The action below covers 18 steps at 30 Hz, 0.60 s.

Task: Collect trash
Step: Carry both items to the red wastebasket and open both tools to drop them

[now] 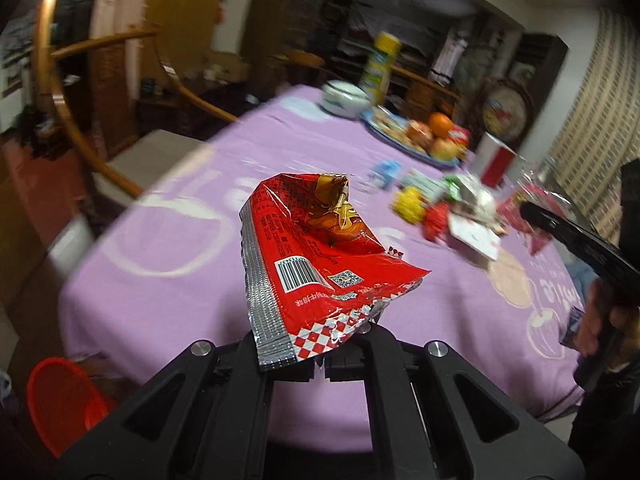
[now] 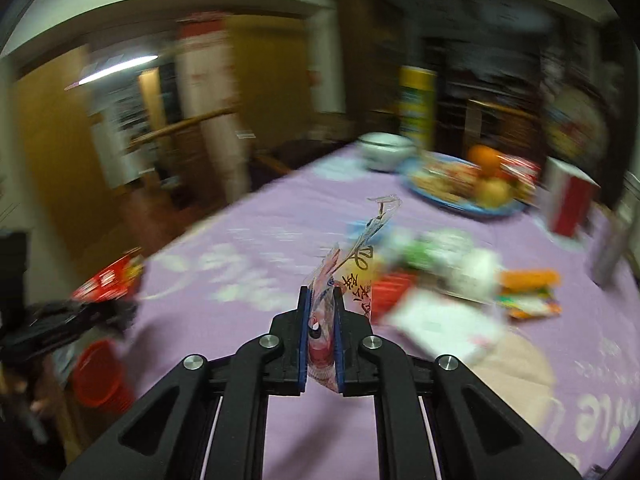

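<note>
The empty red snack wrapper (image 1: 320, 256), light and crinkly, is clamped by its bottom seam in the left tongs (image 1: 316, 360) above the surface (image 1: 168, 216), while a thin clear wrapper (image 2: 352, 264), judged slippery, is pinched in the right tongs (image 2: 322, 344).

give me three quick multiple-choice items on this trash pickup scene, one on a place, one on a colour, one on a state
1. Where is the red bucket?
A. on the table
B. on the floor beside the table
C. on a chair

2. What colour is the tablecloth?
A. purple
B. green
C. white

3. What state is the left tool in?
A. wide open and empty
B. shut on a red snack wrapper
C. shut on an orange

Answers:
1 B, it sits below the table edge in both wrist views.
2 A, purple cloth covers the tabletop.
3 B, the wrapper's checkered corner is pinched between its fingers.
</note>
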Available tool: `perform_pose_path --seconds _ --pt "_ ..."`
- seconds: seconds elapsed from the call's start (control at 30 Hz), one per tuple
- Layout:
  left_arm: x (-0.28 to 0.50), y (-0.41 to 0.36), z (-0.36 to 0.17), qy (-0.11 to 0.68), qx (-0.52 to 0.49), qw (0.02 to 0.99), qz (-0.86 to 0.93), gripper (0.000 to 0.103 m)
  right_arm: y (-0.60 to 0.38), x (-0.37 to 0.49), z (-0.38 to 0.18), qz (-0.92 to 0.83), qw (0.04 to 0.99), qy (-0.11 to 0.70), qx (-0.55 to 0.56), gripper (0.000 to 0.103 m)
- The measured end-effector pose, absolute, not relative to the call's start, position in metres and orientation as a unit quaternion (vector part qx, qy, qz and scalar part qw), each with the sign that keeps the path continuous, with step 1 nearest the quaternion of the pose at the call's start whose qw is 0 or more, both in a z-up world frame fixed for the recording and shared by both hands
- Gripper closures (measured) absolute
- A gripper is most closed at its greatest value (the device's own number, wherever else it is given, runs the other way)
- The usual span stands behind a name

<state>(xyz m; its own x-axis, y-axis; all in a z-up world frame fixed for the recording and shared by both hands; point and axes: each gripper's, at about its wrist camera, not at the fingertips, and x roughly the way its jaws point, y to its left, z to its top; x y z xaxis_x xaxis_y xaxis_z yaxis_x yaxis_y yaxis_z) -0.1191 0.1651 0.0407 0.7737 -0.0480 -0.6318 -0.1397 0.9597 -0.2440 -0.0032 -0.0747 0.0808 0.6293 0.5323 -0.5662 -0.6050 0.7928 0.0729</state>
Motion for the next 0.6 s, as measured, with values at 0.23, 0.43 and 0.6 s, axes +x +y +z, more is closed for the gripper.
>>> perform_pose_path --seconds 0.23,0.43,0.6 --pt "-0.222 0.253 0.035 0.321 -0.164 0.918 0.167 0.100 0.084 -0.077 0.093 0.533 0.785 0.292 -0.118 0.092" --pt "-0.284 0.343 -0.042 0.381 -0.261 0.850 0.255 0.100 0.231 -0.139 0.042 0.634 0.666 0.354 -0.170 0.092" --pt "-0.299 0.401 -0.127 0.444 -0.316 0.784 0.298 0.100 0.317 -0.153 -0.039 0.628 0.608 0.443 -0.201 0.092"
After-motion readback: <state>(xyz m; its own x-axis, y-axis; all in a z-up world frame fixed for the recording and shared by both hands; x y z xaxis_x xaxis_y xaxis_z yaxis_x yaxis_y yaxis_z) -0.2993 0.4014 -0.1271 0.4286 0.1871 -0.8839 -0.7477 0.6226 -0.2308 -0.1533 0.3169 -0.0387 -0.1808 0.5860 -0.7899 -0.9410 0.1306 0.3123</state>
